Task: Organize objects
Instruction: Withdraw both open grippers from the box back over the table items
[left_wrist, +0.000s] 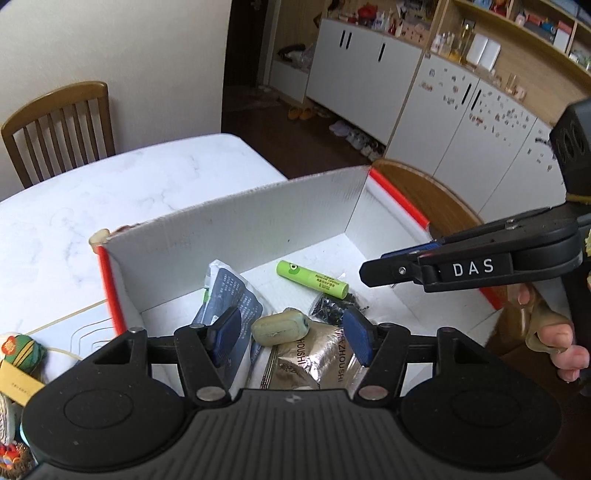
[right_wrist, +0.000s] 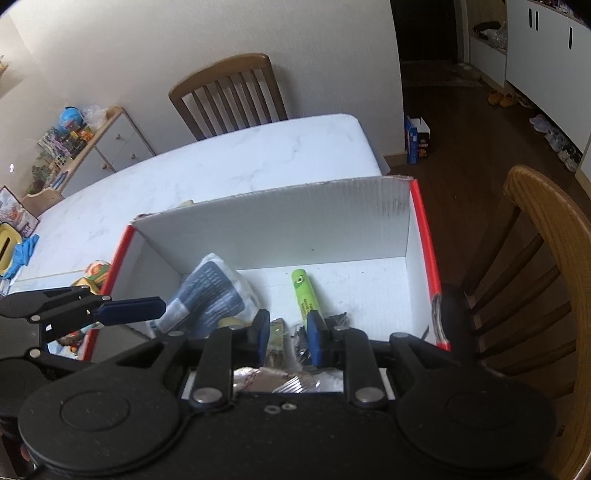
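White corrugated card forms the walls of one open box (left_wrist: 236, 221) with red edges, standing at the end of a pale marble-patterned table (left_wrist: 129, 184); the task's things lie on its floor. Counted there: one bright green tube (left_wrist: 312, 279) lying flat toward the far wall, one blue-printed clear packet (left_wrist: 231, 291) leaning at the left, one pale greenish oblong block (left_wrist: 280, 326), one shiny silver foil sachet (left_wrist: 317, 360) under that block, and one small clear bag of dark bits (left_wrist: 332, 304) just beside the tube's near end. The left gripper (left_wrist: 291, 338) hangs above the box with its two blue pads well apart, nothing between them touching either pad; the pale block shows in the gap below. The right gripper (right_wrist: 286, 338) is also over the box, its jaws nearly closed with only a narrow slit between the pads, and no object is gripped. A hand (left_wrist: 554, 343) shows on the right gripper's handle in the left wrist view. Two wooden chairs are visible, one at the table's far side (right_wrist: 229, 96) and one beside the box (right_wrist: 546, 266). A few colourful items (left_wrist: 18, 354) sit on the table left of the box.
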